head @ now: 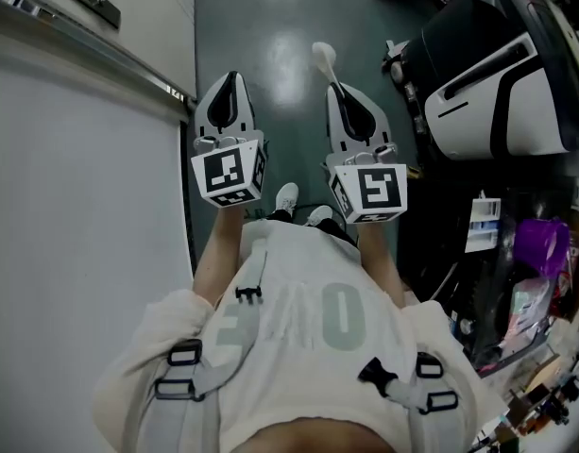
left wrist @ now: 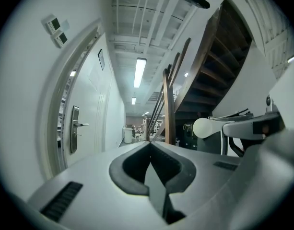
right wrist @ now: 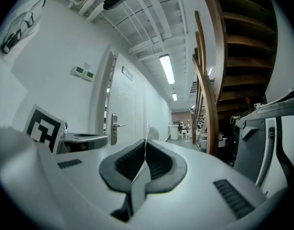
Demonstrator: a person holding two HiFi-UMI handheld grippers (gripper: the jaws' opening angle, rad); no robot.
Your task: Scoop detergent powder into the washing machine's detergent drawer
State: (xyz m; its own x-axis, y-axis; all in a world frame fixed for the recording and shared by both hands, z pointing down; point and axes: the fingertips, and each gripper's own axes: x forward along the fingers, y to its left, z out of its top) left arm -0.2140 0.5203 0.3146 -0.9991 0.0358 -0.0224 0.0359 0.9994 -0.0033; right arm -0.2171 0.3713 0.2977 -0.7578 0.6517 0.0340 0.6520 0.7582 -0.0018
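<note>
A: Left side first. What's the left tool (head: 229, 79) doing?
B: Pressed together, nothing in it. Its own view shows the pads meeting w/ only corridor beyond. It hangs just beside the white panel (head: 81, 215), so a careless swing could knock that.
A: And the middle?
B: Bare floor (head: 280, 26) under both tools. Anything dropped lands there, not on a surface.
A: Right tool (head: 338, 89)?
B: Pinching the handle of a white scoop (head: 323, 58), bowl poking out past the tips. The bowl looks empty, though the head view is too small to be sure.
A: Risks?
B: The grip looks thin, on the handle only, so the scoop could probably twist or slip once loaded. Also the black-and-white machine (head: 497, 83) and clutter sit close on the right, so the bowl could snag there.
A: Drawer? Powder?
B: Neither can be made out in any view, so scooping hasn't begun. Biggest worry is prob. spilling powder on the way to the drawer.
</note>
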